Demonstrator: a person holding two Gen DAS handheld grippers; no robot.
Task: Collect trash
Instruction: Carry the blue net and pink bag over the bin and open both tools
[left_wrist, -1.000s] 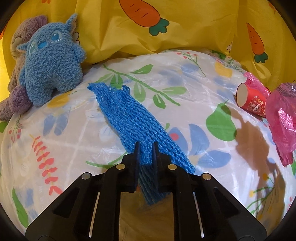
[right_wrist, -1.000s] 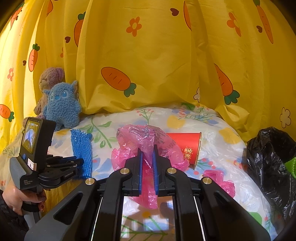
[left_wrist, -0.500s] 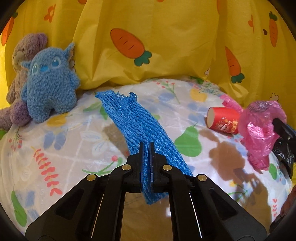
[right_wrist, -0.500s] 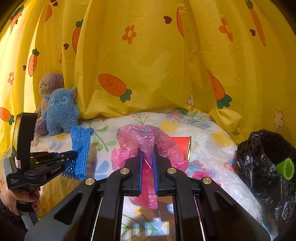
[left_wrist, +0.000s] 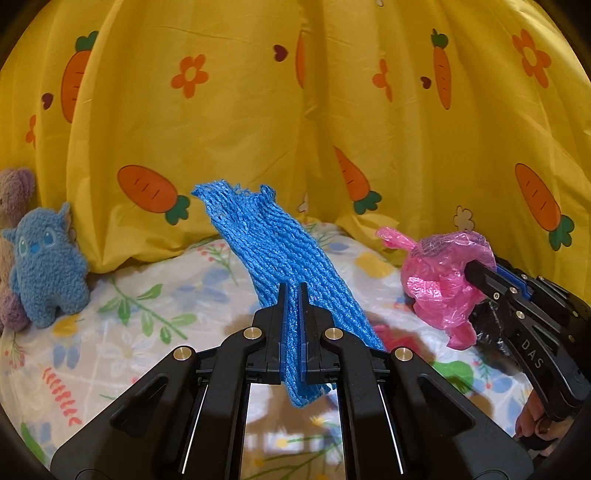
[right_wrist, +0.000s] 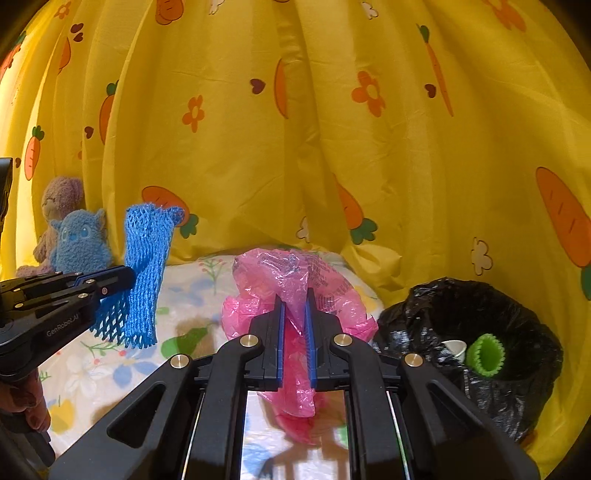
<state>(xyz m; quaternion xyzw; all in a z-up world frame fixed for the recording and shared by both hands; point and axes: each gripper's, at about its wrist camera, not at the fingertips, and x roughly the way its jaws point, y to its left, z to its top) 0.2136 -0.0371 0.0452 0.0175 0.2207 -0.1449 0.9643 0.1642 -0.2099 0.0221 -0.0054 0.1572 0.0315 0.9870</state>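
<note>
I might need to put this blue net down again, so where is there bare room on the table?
Bare floral tablecloth lies between the blue plush toy and the blue net. The right is crowded: pink plastic bag and black trash bag.

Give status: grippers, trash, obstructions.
Left gripper shut on blue net. Right gripper shut on pink bag. Black bin bag open, unobstructed.

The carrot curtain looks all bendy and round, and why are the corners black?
Both wrist views use a fisheye lens: it bows the curtain outward and leaves dark corners. In the left view the blue net looks sharp; in the right view the pink bag glints, and the black bin bag shows small glare spots.
</note>
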